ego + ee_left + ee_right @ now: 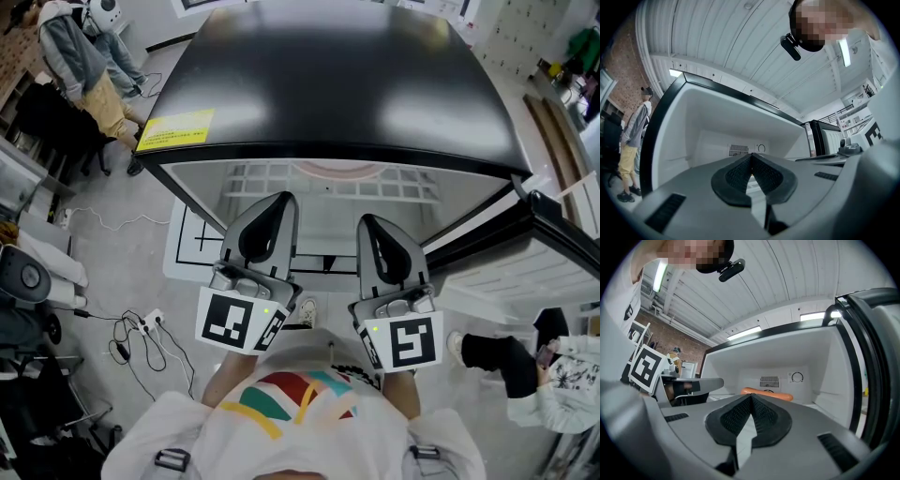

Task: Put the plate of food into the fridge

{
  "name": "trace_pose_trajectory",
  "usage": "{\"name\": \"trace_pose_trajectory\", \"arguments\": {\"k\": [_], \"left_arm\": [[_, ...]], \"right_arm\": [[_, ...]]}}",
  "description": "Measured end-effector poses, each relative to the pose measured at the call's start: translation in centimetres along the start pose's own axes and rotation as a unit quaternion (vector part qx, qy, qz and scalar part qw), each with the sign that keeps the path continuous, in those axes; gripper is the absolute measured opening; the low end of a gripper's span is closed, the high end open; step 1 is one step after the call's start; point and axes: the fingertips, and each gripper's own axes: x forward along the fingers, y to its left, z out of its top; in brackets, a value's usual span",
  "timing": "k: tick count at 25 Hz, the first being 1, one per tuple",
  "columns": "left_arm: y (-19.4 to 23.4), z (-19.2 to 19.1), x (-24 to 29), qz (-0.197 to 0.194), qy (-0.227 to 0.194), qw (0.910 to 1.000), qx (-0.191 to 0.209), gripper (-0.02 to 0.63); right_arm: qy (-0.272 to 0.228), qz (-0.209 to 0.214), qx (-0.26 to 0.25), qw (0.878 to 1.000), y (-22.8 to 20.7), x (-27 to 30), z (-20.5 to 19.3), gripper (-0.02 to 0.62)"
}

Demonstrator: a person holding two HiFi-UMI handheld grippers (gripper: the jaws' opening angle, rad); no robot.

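Observation:
The fridge (pixel 337 84) is black on top and stands open in front of me, its white inside (pixel 778 362) lit. On the wire shelf (pixel 281 178) at the back, the plate shows only as a pinkish curved rim (pixel 337 170). In the right gripper view it appears as a low orange edge (pixel 767 393) under the back-wall vent. My left gripper (pixel 281 199) and right gripper (pixel 367 221) hang side by side outside the opening, close to my chest. Both are shut with nothing between their pads, and both are well short of the plate.
The open fridge door (pixel 562 244) juts out at the right. One person (pixel 89 66) stands at the far left beside the fridge, and another (pixel 553 370) crouches at the lower right. Cables and a power strip (pixel 141 328) lie on the floor to the left.

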Motion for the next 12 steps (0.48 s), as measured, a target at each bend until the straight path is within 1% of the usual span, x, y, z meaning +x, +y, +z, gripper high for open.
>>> {"name": "trace_pose_trajectory", "arguments": {"k": [12], "left_arm": [[-0.12,-0.02,0.10,-0.001,-0.002,1.0000,0.009,0.006]], "right_arm": [[-0.009,-0.008,-0.013,1.000,-0.52,-0.06,0.29,0.000]]}}
